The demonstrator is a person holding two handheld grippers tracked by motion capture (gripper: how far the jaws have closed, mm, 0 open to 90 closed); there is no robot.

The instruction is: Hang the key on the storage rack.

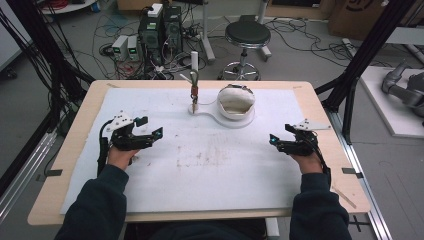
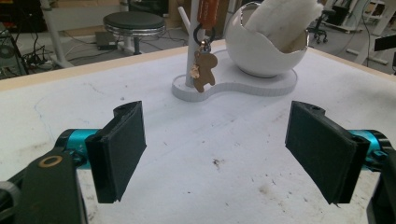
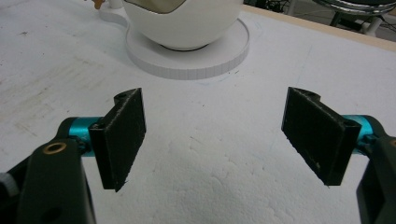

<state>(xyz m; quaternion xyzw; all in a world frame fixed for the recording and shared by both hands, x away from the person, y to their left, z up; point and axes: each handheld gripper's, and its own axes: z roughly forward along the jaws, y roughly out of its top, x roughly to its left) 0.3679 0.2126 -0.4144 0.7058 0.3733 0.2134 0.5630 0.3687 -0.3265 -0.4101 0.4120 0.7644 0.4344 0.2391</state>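
Starting on your left: your left gripper (image 1: 150,135) sits low over the white foam mat (image 1: 210,165) with its jaws spread wide and nothing between them, pointed roughly at the stand. Moving toward the middle, the small brown gingerbread-man charm (image 2: 204,71) hangs from the orange keyring strap (image 2: 207,9) on the thin white post (image 1: 194,60) at the far centre of the mat, dangling just above the flat white base plate (image 2: 261,83). Right beside it on the same base is the round white egg-shaped bowl (image 2: 261,51) with a white cloth lining (image 2: 282,21) stuffed inside. Over on the right, your right gripper (image 1: 274,140) is also gaping open and holding nothing, well apart from the bowl. What I'd watch for: that charm swings freely, so if you come in fast or off-centre you'll likely just bat it away instead of pinching it. The post looks skinny too, so a sideways tug could tip or drag the whole stand, and wide jaws might clip the bowl.
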